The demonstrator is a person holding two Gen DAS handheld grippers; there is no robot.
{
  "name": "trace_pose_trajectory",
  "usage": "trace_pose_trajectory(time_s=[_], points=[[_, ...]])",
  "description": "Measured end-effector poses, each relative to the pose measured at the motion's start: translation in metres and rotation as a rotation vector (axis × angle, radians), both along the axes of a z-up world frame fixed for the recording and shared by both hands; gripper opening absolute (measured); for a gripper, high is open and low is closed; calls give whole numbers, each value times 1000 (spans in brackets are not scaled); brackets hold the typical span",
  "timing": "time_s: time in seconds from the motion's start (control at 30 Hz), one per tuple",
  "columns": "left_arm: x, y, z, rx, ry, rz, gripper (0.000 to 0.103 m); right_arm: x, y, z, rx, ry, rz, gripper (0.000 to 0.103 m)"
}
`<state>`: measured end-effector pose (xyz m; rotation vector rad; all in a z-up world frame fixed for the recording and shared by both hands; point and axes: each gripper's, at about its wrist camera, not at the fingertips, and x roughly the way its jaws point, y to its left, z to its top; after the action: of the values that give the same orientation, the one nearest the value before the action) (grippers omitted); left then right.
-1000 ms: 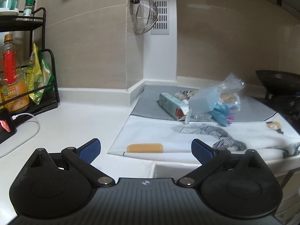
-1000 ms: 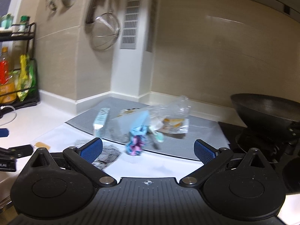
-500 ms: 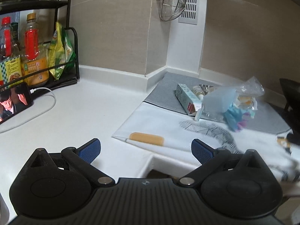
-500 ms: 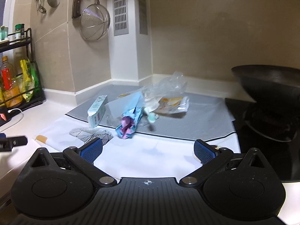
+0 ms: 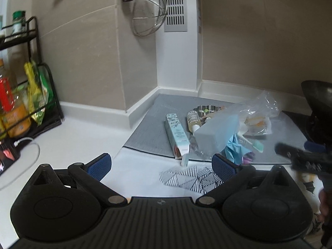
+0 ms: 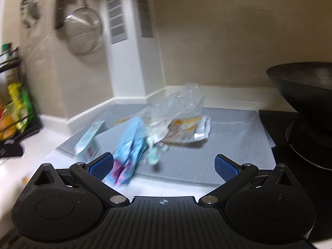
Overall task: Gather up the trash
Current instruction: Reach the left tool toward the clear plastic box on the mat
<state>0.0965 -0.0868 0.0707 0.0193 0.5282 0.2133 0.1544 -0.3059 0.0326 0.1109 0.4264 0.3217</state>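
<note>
A pile of trash lies on a grey mat on the counter: a teal carton, a small bottle, a pale blue box, a crumpled blue and purple wrapper and a clear plastic bag. My left gripper is open and empty, short of the pile. My right gripper is open and empty, close in front of the wrapper and the bag. The carton lies to its left. The right gripper also shows in the left wrist view.
A black wok sits on the stove at the right. A black rack with bottles and snack packs stands at the left, with a phone and white cable before it. A strainer hangs on the wall. A patterned cloth lies before the mat.
Both grippers have moved forward toward the trash pile. The left view has swung right, and the right gripper has come into it. Both stay open.
</note>
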Motion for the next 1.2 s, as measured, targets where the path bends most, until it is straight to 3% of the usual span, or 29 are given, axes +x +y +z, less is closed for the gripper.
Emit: trace_pose_trajectory(time_s=[0.27, 0.4, 0.53, 0.67, 0.8, 0.97, 1.07, 1.13, 1.2], points=[[23, -5, -6, 38, 53, 17, 103, 70, 9, -17, 67, 50, 59, 103], [34, -5, -7, 58, 71, 13, 103, 98, 1, -32, 214, 135, 89, 103], [53, -15, -4, 61, 66, -33, 103, 111, -18, -45, 393, 212, 70, 103], [92, -40, -1, 82, 83, -127, 103, 107, -26, -43, 413, 186, 35, 103], [133, -58, -4, 34, 141, -187, 103, 106, -41, -48, 440, 206, -32, 103], [171, -76, -22, 33, 238, -257, 103, 107, -53, -52, 495, 215, -68, 103], [191, -83, -36, 122, 286, -208, 103, 107, -52, -51, 489, 211, -63, 103], [195, -79, -38, 197, 267, -127, 103, 106, -52, -51, 496, 208, -62, 103], [189, -61, -28, 172, 218, -69, 103, 106, -54, -50, 508, 206, -68, 103]])
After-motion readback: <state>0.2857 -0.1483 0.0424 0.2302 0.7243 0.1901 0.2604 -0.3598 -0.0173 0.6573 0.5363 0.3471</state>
